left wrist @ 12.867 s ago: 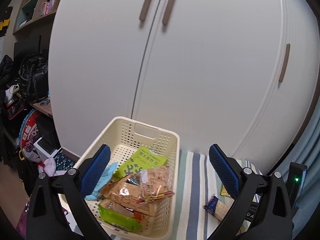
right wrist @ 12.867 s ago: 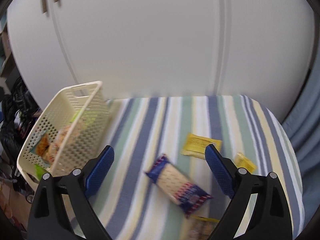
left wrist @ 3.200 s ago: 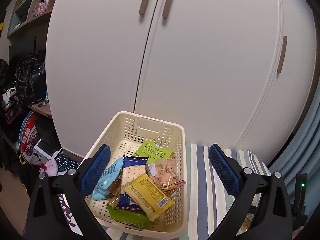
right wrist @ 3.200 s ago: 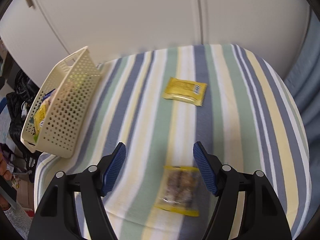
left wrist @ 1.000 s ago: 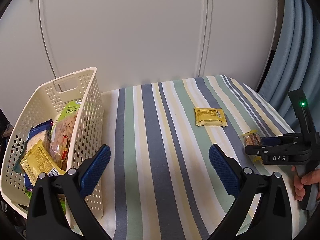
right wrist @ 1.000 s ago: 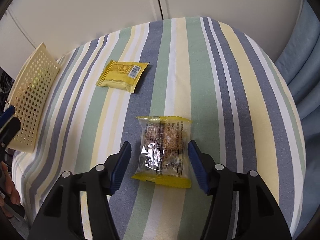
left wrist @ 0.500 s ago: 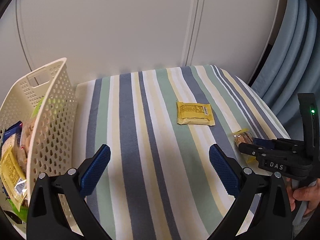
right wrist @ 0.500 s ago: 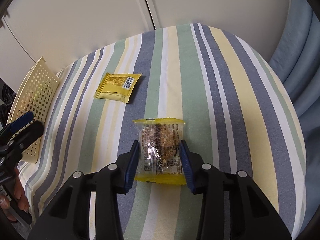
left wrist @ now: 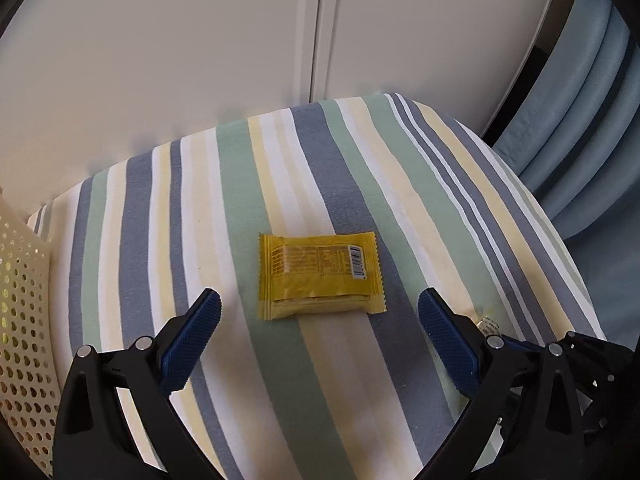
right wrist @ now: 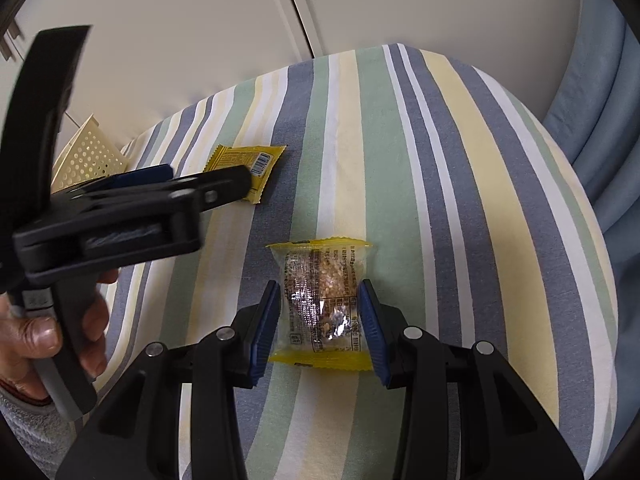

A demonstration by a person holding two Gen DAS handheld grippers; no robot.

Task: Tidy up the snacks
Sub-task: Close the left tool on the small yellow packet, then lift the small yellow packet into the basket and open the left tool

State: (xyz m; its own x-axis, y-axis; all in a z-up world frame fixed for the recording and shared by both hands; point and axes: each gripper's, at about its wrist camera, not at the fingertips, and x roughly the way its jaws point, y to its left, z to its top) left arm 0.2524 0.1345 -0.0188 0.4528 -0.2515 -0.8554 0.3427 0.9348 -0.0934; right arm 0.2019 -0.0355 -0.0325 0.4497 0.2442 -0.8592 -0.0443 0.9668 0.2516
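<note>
While the right hand-held gripper point(right wrist: 320, 318) straddles a clear snack packet point(right wrist: 320, 300) with yellow ends, its two blue pads sit against the packet's left and right sides, so it appears clamped on it, with the packet lying flat on the striped table point(right wrist: 460, 160). Grain-like contents show through the clear wrapper. At about 10 o'clock from this packet, well apart, a yellow packet point(right wrist: 256, 160) with a barcode lies on the same cloth, partly covered by the left hand-held gripper point(right wrist: 168, 184) reaching in from 9 o'clock. A hand point(right wrist: 52, 336) with a grey sleeve holds that tool's handle at the lower left. A cream perforated basket point(right wrist: 88, 156) peeks out at 10 o'clock near the table's far edge.

From the left wrist view, the left hand-held gripper point(left wrist: 320, 336) has its blue pads spread wide, holding nothing, with the yellow packet point(left wrist: 320, 276) lying flat just beyond and between them at 12 o'clock. The basket wall point(left wrist: 20, 300) rises at 9 o'clock. White cabinet doors point(left wrist: 200, 40) stand behind the table, and a blue curtain point(left wrist: 580, 120) hangs at 2 o'clock.
</note>
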